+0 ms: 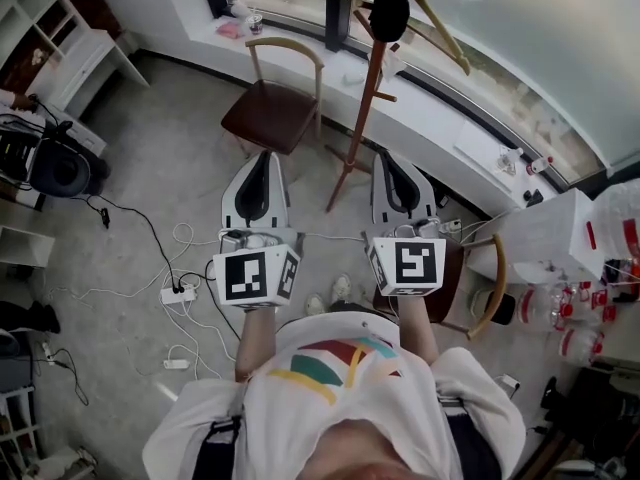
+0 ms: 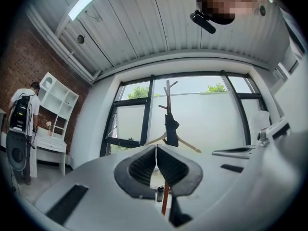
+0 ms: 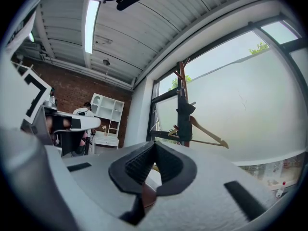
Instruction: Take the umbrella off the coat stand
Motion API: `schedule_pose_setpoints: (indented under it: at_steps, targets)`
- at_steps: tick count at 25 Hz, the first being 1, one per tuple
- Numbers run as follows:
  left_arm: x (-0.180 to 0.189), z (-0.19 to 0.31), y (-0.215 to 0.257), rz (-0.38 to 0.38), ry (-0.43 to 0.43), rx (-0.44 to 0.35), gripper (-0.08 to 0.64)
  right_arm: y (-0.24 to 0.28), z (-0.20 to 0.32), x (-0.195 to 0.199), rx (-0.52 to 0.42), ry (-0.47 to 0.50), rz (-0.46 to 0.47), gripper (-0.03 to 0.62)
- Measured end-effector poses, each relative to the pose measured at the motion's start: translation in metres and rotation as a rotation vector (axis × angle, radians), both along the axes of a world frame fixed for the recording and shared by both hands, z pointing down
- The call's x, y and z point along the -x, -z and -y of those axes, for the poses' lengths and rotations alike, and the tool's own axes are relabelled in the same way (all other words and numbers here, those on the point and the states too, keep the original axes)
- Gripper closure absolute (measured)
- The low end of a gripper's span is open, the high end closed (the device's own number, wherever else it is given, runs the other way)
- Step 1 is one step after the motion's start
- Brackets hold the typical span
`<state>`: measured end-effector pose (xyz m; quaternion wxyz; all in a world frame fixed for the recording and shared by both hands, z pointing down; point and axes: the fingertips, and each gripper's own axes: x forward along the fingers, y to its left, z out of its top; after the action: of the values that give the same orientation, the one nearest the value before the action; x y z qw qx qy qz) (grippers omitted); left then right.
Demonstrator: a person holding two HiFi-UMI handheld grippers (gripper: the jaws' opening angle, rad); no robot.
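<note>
A folded black umbrella (image 1: 391,5) hangs near the top of the reddish wooden coat stand (image 1: 360,108) by the window, next to a wooden hanger (image 1: 441,30). Both grippers are held level in front of me, short of the stand and touching nothing. My left gripper (image 1: 263,158) is shut and empty; in the left gripper view the umbrella (image 2: 171,126) and the stand (image 2: 168,91) show straight ahead above its closed tip (image 2: 156,149). My right gripper (image 1: 387,158) is shut and empty too, with the umbrella (image 3: 185,119) up and right of its tip (image 3: 155,146).
A wooden chair (image 1: 272,114) stands left of the stand's feet, and a second chair (image 1: 484,290) is by my right arm. Cables and a power strip (image 1: 178,293) lie on the floor at left. The white window sill (image 1: 440,120) runs behind the stand. A person (image 2: 22,129) stands far left by white shelves (image 2: 58,105).
</note>
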<state>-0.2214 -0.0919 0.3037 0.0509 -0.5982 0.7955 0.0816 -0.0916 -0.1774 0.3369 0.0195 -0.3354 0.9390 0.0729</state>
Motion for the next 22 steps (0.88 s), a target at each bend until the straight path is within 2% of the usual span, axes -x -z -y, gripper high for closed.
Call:
schedule_pose_setpoints:
  at_steps: [12, 16, 22]
  targets:
    - [-0.041, 0.071, -0.002, 0.031, -0.12, 0.018, 0.551, -0.008, 0.046, -0.034, 0.044, -0.073, 0.051, 0.592]
    - [-0.055, 0.103, -0.018, 0.009, -0.226, 0.04, 0.551, -0.01, 0.064, -0.046, 0.07, -0.124, 0.062, 0.592]
    - [-0.069, 0.143, -0.008, -0.006, -0.372, 0.031, 0.551, -0.001, 0.086, -0.056, 0.063, -0.239, 0.083, 0.592]
